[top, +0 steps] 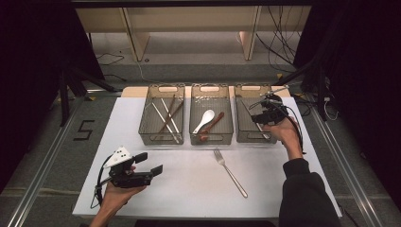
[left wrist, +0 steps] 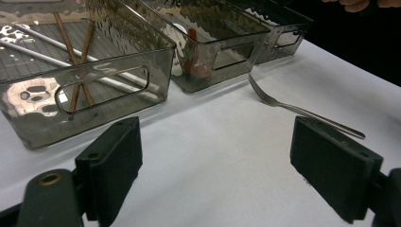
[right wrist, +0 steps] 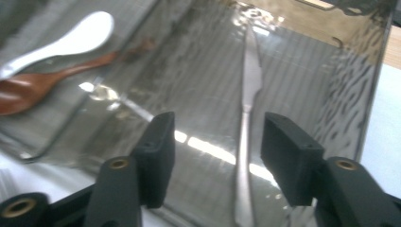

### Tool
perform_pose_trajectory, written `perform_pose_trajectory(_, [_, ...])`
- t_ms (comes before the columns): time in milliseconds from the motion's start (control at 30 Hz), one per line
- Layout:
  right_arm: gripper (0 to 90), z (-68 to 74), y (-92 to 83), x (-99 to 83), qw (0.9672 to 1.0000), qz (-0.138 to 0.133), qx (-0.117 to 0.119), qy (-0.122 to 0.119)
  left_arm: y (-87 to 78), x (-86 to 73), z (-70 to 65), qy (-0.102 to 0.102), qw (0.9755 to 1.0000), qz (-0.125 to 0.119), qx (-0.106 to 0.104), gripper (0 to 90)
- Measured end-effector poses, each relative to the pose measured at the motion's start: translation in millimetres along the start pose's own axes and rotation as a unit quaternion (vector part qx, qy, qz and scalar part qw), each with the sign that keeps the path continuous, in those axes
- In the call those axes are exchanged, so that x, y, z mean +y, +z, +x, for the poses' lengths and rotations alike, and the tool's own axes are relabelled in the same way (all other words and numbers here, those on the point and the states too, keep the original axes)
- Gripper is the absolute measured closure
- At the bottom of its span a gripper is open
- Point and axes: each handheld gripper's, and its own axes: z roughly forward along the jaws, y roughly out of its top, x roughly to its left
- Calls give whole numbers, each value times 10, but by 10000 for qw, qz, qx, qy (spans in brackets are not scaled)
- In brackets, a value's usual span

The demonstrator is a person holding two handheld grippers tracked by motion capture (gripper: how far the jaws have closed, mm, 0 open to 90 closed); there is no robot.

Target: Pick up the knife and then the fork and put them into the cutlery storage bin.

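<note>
The long silver metal fork (top: 230, 172) on the white table (top: 189, 189) lies diagonally, tines toward the bins. The left gripper (top: 150, 163), spread wide and empty, sits nearer than the right gripper (top: 263, 112), open above the knife (right wrist: 247, 118).

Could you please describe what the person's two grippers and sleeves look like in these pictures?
Both are black. The left gripper carries a light grey three-cornered plate with dark dots and blocky rectangular pads; brass-coloured rivets sit behind them. The right gripper trails black cables. The right arm wears a black sleeve.
</note>
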Motion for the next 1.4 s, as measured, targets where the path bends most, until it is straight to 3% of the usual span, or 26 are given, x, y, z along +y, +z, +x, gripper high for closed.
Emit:
perform_pose_trajectory(233, [332, 247, -198, -56, 9987, 81, 491, -117, 5, -2, -5, 15, 10000, 13, -2, 170])
perform_pose_trajectory(500, [320, 522, -326, -220, 9956, 184, 842, -371, 5, -5, -2, 15, 10000, 2, 2, 168])
perform_pose_trajectory(1067, [321, 965, -207, -625, 9871, 581, 1274, -771, 3, -7, -4, 16, 10000, -14, -3, 167])
perform_pose_trajectory(1400, [354, 1138, -104, -722, 9813, 900, 1375, -1006, 6, -15, -2, 57, 10000, 1, -5, 167])
